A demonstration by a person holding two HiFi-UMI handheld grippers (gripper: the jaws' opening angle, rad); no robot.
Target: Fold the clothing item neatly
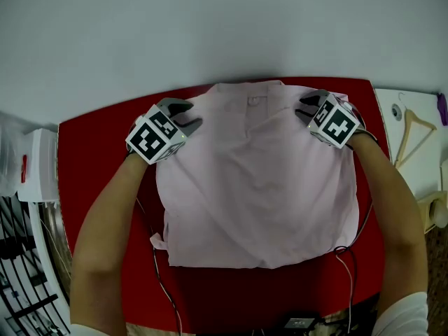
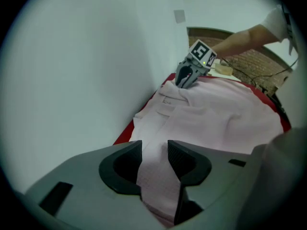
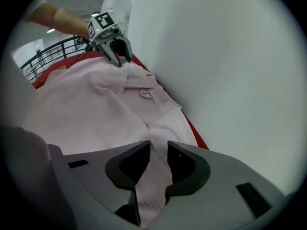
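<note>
Left gripper (image 1: 189, 115) sits at the shirt's (image 1: 255, 194) far-left corner. Its jaws are apart, with a strip of cloth lying loose between them. The shirt lies flat on the red table (image 1: 98, 138), collar by the wall, hem toward the person, long axis running far to near. Right gripper (image 1: 306, 108) pinches the far-right corner. The 2 sit level along the far edge, so a next fold would likely draw toward the hem.

A: What sort of place is shown?
B: A plain indoor workroom is suggested: a red table (image 1: 98, 187) is set against a white wall (image 1: 210, 26), and a wooden hanger (image 1: 411, 120) is laid beside it.
</note>
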